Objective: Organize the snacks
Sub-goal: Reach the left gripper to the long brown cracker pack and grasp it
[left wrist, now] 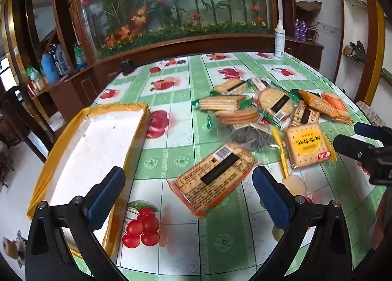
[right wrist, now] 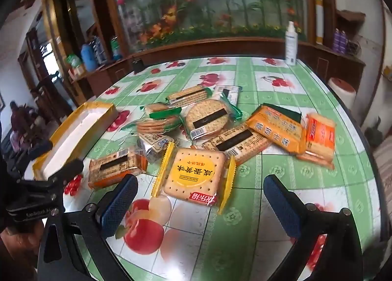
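Observation:
Several biscuit packets lie in a loose pile on the fruit-print table. An orange-edged cracker packet lies label-up just beyond my open, empty left gripper. A yellow square cracker packet lies just ahead of my open, empty right gripper. The same yellow packet shows in the left wrist view. A shallow white tray with a yellow rim sits at the table's left edge, with nothing in it. The tray also shows in the right wrist view.
A white spray bottle stands at the table's far right edge and a small black object at the far left. A wooden cabinet with a flower panel runs behind the table. The right gripper's fingers show at the left view's right edge.

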Tool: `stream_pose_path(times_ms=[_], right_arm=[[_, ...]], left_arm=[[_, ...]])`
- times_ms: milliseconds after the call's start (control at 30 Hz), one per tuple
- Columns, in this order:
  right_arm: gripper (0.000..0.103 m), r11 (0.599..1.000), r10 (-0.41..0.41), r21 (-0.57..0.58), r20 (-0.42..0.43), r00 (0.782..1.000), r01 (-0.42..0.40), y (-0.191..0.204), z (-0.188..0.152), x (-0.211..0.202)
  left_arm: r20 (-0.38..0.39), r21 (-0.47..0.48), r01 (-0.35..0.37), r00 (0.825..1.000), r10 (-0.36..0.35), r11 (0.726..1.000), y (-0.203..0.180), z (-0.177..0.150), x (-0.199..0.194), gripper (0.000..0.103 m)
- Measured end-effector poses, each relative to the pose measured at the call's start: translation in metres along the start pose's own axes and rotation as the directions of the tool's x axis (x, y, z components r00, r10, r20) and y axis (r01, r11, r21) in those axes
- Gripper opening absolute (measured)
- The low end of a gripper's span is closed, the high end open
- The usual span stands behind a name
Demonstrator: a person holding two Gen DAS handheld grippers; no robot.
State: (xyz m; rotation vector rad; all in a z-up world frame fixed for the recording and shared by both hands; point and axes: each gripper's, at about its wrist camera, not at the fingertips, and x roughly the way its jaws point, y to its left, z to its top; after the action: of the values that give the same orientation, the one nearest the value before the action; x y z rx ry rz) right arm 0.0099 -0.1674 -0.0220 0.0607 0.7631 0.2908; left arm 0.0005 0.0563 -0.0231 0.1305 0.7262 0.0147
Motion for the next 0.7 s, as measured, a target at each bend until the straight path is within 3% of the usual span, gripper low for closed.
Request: stream_pose_path(times_ms=[400,700], right_arm=[[0.103,0.999,-0.049,0.019,-0.088,0.995,0.051,0.006,-0.006,0.028],[0.103,0.997,-0.072,0.035,-0.103,0.992,0.076,0.002,-0.004,0.033]], left_arm=[[-0.106,0.128,0.097,0.991,-0.083,0.987,-0.030,0.000,0.035,0.103],[-0.102,0.166,0.105,0.991,-0.089,0.981,-0.036,0.001,0.037,0.103]])
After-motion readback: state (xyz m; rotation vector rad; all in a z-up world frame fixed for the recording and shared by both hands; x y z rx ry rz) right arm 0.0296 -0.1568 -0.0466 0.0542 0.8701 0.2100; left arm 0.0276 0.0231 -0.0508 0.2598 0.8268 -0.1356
